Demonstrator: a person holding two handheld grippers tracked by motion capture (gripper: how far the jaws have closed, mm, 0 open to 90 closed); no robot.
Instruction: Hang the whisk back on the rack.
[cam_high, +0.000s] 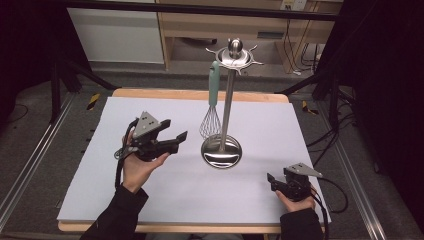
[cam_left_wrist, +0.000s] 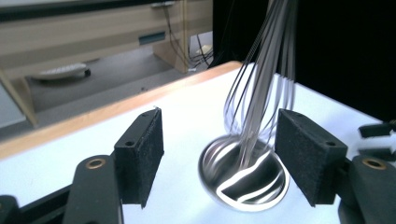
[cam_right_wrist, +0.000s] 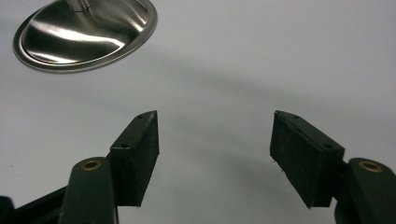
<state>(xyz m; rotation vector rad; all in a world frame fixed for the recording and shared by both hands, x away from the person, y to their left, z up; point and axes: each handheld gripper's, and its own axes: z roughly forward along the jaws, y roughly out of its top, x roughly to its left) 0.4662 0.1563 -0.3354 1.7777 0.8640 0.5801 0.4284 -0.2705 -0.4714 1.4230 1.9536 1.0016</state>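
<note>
A steel utensil stand (cam_high: 227, 95) rises from a round shiny base (cam_high: 221, 151) in the middle of the white table. A whisk (cam_high: 212, 102) with a teal handle hangs from a hook on the stand's top ring. My left gripper (cam_high: 175, 139) is held open to the left of the base, pointing at it, with nothing between the jaws. In the left gripper view the whisk wires (cam_left_wrist: 261, 79) and the base (cam_left_wrist: 245, 175) lie ahead between the pads (cam_left_wrist: 149, 154). My right gripper (cam_high: 271, 180) rests open near the table's front right, and the base (cam_right_wrist: 86, 32) lies beyond it.
The white table top (cam_high: 150, 200) has a wooden edge (cam_high: 200, 94) at the back. Behind it stand a wooden desk (cam_high: 250, 25) and cables on the floor. Black frame legs (cam_high: 65, 75) flank the table on both sides.
</note>
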